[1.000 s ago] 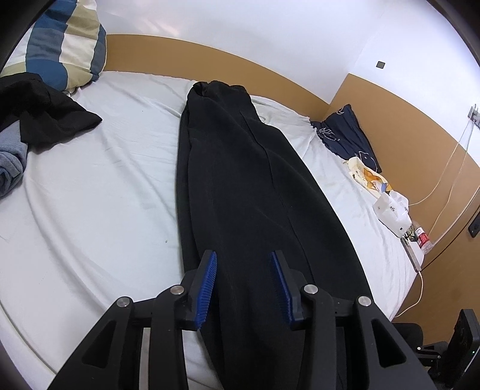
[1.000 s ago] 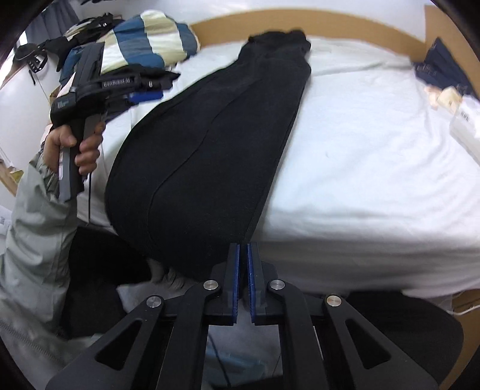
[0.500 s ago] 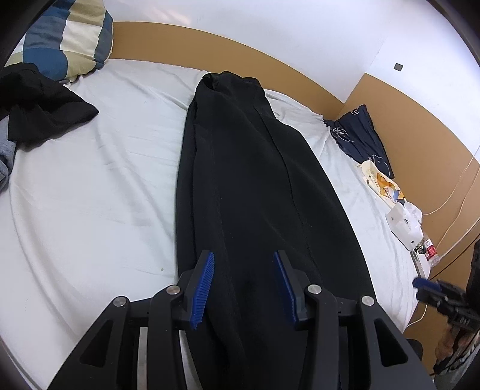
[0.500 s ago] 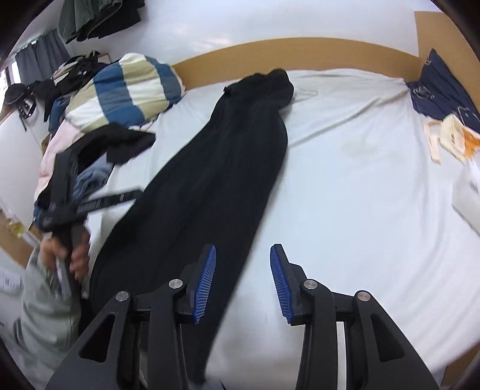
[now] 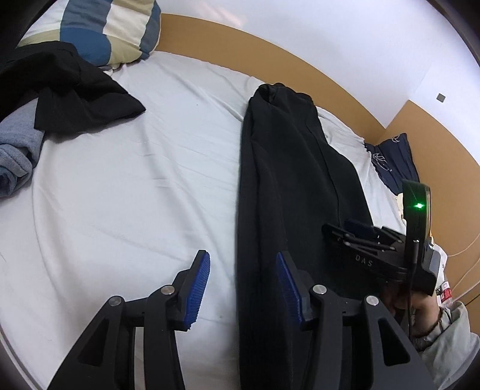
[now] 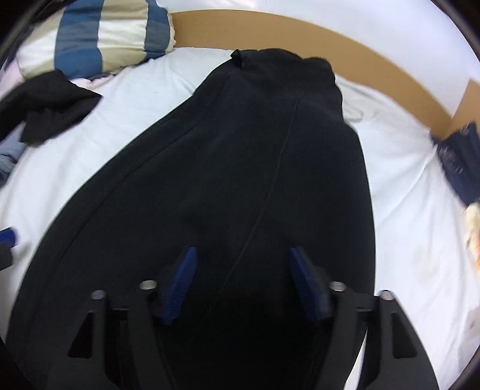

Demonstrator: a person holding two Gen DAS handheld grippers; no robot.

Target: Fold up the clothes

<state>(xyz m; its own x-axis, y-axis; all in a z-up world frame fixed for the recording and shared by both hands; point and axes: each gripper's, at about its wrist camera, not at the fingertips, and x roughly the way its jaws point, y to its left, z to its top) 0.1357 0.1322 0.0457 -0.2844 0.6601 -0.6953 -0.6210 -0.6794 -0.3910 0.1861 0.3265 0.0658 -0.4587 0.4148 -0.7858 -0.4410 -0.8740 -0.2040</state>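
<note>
A long black garment (image 5: 288,186) lies stretched lengthwise on the white bed sheet (image 5: 135,186), its narrow end toward the headboard. My left gripper (image 5: 243,267) is open above the garment's left edge near its close end, one blue pad over the sheet, the other over the cloth. My right gripper (image 6: 241,264) is open, low over the middle of the same garment (image 6: 240,168), nothing between its fingers. In the left wrist view the right gripper (image 5: 354,231) shows at the garment's right side, held by a hand in a grey sleeve.
A striped pillow (image 5: 108,27) lies at the head of the bed. A crumpled black garment (image 5: 69,93) and a blue denim piece (image 5: 15,150) sit at the left. A dark navy cloth (image 5: 393,162) lies by the brown headboard (image 5: 300,66) on the right.
My left gripper shifted left, so it now straddles the garment's left edge. My right gripper swung left over the garment's middle and opened wider.
</note>
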